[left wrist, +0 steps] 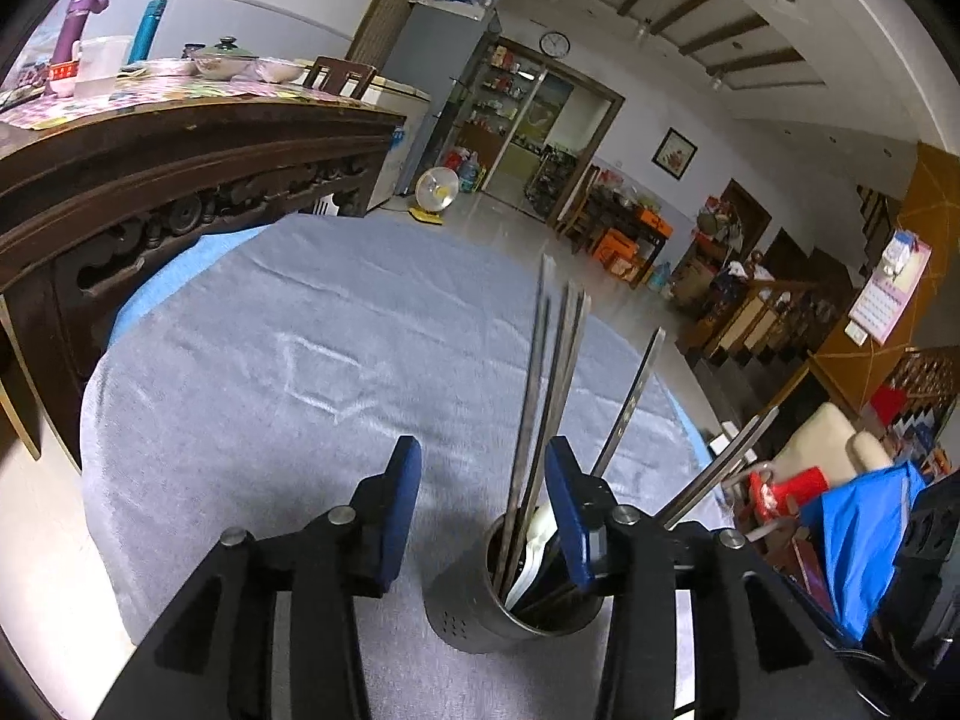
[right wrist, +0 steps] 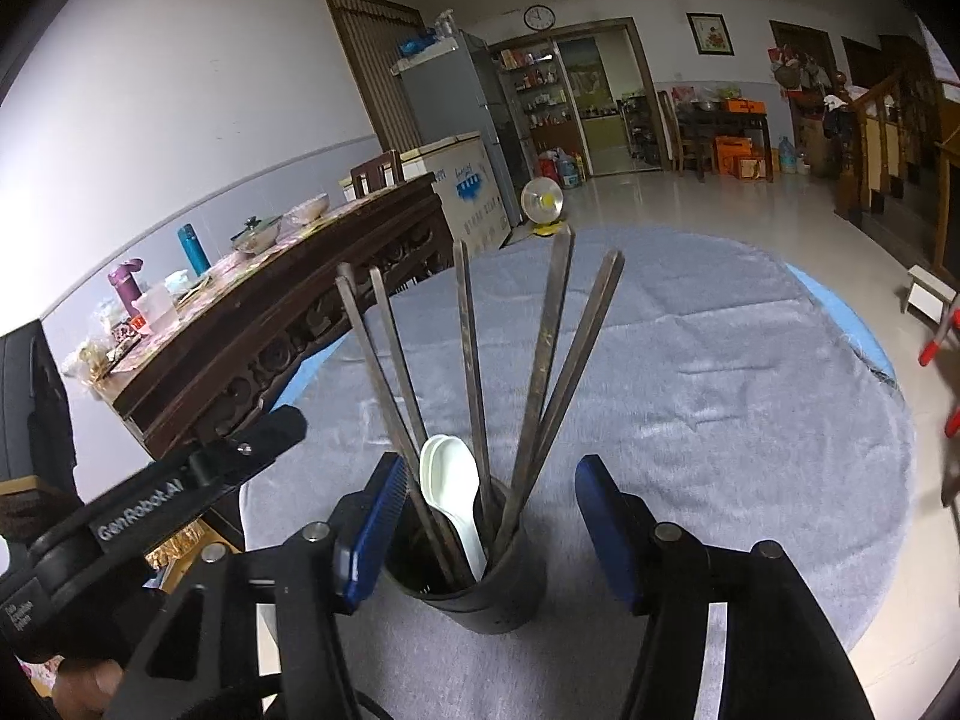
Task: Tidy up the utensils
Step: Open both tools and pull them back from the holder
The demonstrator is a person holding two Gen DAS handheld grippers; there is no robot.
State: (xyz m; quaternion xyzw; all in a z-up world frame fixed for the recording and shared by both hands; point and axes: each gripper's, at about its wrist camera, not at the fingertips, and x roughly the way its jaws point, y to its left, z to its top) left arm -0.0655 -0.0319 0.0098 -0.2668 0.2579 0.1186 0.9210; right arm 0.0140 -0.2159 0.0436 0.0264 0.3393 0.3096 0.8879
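The cylindrical perforated steel utensil holder (left wrist: pixel 510 588) stands upright on the round table under a grey fleece cloth (left wrist: pixel 300 360). It holds long dark metal chopsticks (right wrist: pixel 468 360) and white plastic spoons (right wrist: pixel 453 480).

Left gripper (left wrist: pixel 483 516): released, nothing between the pads; its right pad hangs at the holder's rim. Right gripper (right wrist: pixel 486 516): released, pads apart on either side of the holder, neither pressing it.

Procedure, as judged: the loading step appears complete. Withdraw each gripper straight back from the holder, jaws wide, clear of the splayed chopstick tops, to avoid tipping it.

Beyond the holder: a carved dark wooden sideboard (right wrist: pixel 288 330) with bowls and flasks, a small white fan (right wrist: pixel 543 201) on the tiled floor.
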